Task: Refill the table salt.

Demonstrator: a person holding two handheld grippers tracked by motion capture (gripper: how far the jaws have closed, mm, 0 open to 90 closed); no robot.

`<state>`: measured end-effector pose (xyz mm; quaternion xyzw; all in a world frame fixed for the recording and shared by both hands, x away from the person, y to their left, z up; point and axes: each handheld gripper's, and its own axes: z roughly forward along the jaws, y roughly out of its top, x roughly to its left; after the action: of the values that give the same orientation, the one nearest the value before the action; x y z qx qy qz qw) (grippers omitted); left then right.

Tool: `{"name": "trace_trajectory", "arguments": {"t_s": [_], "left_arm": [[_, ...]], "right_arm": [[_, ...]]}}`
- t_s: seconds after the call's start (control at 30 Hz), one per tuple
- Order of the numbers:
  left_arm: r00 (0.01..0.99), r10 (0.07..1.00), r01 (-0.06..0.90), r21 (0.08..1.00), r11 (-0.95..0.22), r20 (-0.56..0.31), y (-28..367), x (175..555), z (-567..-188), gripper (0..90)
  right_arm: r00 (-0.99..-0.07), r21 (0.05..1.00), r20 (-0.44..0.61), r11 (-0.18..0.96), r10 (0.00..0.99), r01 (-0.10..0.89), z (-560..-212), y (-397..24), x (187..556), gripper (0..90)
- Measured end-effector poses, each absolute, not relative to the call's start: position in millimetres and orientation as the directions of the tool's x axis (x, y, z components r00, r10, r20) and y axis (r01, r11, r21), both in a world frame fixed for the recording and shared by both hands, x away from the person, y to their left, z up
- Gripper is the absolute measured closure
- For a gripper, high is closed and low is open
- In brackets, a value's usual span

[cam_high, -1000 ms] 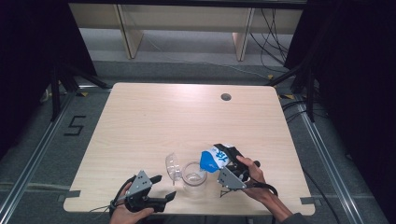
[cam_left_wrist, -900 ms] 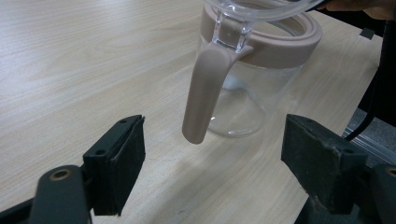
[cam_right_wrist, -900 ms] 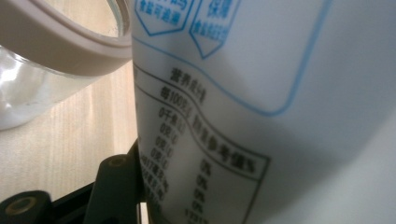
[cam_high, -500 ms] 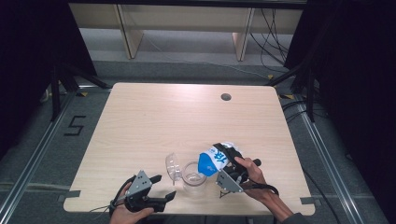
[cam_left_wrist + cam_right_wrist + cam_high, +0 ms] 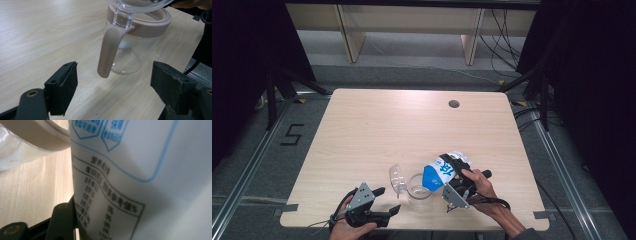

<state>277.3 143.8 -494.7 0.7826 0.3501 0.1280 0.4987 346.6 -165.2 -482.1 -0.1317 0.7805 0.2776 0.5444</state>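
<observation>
A clear glass jar (image 5: 417, 186) with a beige rim stands near the table's front edge, its hinged clear lid (image 5: 396, 177) swung open to the left. My right gripper (image 5: 450, 173) is shut on a blue-and-white printed pouch (image 5: 438, 175), tilted with its low end over the jar's mouth. In the right gripper view the pouch (image 5: 140, 175) is pressed against one black finger (image 5: 62, 220), with the jar rim (image 5: 37, 137) just beyond. My left gripper (image 5: 383, 201) rests open at the front edge. Its jaws (image 5: 117, 82) stand wide apart and frame the jar (image 5: 132, 47) and its beige clasp (image 5: 108, 50).
The pale wooden table (image 5: 402, 130) has a round cable hole (image 5: 454, 104) at the back right. Dark floor, rails and shelf legs surround it. The table's front edge (image 5: 412, 227) lies just under both hands.
The pouch has tipped slightly lower toward the jar's mouth. The left gripper has stayed in place.
</observation>
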Motion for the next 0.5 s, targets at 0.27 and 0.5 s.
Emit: {"name": "trace_trajectory", "arguments": {"t_s": [0.27,0.5], "left_arm": [[0.717,0.678,0.423,0.873,-0.243,-0.159,142.5,277.0,-495.0,21.4],[0.721,0.677,0.420,0.870,-0.256,-0.149,143.3,277.2,-494.9,21.4]], "right_arm": [[-0.368,0.271,-0.926,0.821,0.081,-0.503,-483.9,-163.1,345.6,46.6],[-0.328,0.199,-0.944,0.837,0.025,-0.509,-480.5,-161.1,343.5,46.9]]}}
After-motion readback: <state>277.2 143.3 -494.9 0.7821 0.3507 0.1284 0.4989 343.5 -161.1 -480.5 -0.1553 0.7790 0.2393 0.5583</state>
